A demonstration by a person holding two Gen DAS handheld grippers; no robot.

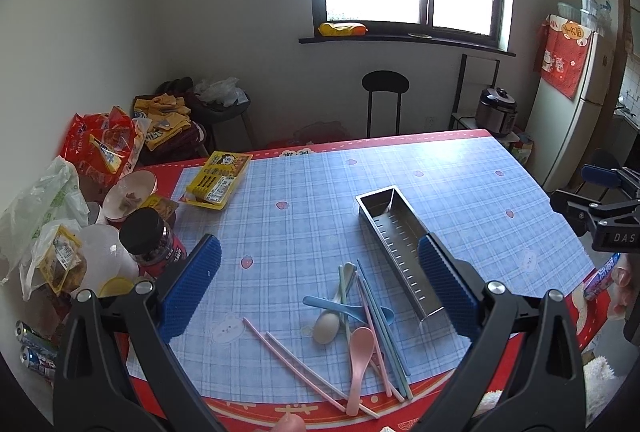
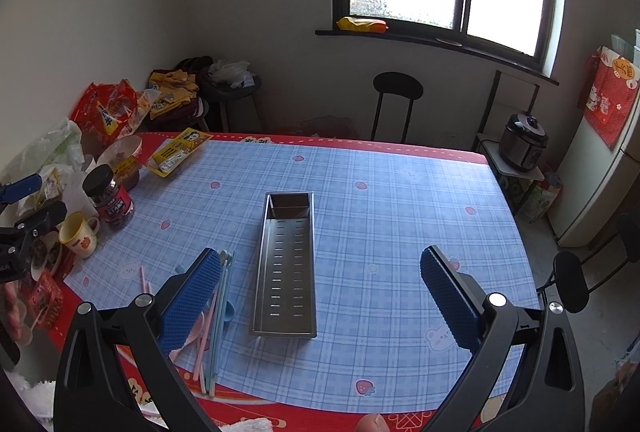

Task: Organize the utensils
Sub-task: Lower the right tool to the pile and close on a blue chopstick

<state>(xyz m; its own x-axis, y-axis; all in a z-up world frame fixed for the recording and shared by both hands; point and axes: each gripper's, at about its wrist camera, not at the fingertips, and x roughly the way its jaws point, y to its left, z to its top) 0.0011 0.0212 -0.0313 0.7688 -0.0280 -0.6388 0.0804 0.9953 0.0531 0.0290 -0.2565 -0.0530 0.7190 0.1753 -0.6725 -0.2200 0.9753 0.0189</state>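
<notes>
Left wrist view: pastel spoons (image 1: 344, 312) and chopsticks (image 1: 380, 328) are seen heaped on the tabletop (image 1: 300, 191) just beside the empty steel tray (image 1: 400, 252). Both the left gripper (image 1: 320, 288) and right gripper (image 2: 320, 292) are held spread, empty. One utensil should be pinched mid-handle and laid lengthwise in the tray. Crossed handles may be dragged; a jar (image 1: 150, 240) and snack packets (image 1: 218, 179) stand well apart.

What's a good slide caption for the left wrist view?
Open left gripper hovers above scattered pastel spoons and chopsticks beside an empty steel tray.
</notes>
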